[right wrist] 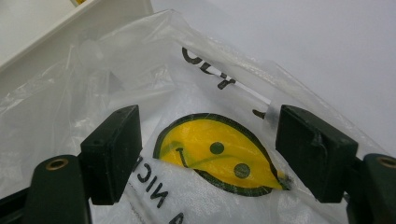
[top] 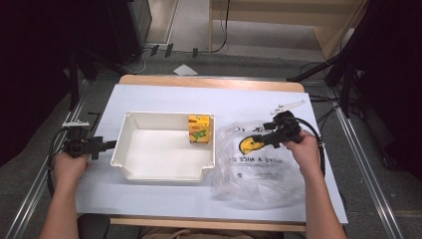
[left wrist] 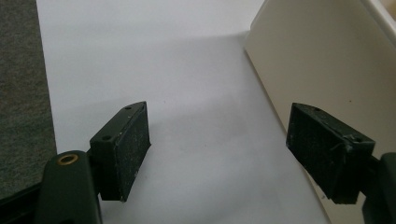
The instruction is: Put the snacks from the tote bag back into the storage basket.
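The bag (top: 256, 162) lies at the tray's (top: 164, 172) 3 o'clock, touching its wall. The right gripper (right wrist: 208, 154) stands wide apart over the smiley (right wrist: 217, 158), grasping nothing. The left gripper (left wrist: 217, 149), released, sits at the tray's 9 o'clock over bare table (left wrist: 187, 70).

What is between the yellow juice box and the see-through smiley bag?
The white tub's right wall stands between them. In the high view, the juice box sits inside the tub against that wall, and the plastic bag lies just outside it.
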A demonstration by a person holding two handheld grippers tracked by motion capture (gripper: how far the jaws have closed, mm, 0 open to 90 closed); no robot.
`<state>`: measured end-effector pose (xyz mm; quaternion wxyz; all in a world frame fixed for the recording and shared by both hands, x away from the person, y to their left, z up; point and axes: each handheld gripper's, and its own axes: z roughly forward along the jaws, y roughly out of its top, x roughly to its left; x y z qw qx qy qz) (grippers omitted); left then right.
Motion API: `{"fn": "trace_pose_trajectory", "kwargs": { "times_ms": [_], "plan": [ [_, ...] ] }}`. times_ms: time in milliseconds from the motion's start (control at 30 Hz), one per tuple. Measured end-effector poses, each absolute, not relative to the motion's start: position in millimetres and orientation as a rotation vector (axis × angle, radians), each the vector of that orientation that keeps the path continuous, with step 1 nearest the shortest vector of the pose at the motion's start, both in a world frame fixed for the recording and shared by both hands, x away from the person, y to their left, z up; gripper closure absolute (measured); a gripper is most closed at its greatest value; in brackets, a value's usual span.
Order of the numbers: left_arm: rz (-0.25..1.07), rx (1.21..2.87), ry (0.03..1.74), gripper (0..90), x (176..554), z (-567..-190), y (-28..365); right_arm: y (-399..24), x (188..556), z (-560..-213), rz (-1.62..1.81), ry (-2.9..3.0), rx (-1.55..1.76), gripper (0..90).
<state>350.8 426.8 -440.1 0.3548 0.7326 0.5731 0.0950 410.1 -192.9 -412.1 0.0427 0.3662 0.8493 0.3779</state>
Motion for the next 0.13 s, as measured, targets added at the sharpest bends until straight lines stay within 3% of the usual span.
{"fn": "trace_pose_trajectory", "kwargs": {
  "times_ms": [133],
  "plan": [
    [0.249,1.887,1.481,22.8,350.8,-440.0,427.2,-191.4,410.1,-412.2,1.156,2.602,1.104,23.8]
  ]
}}
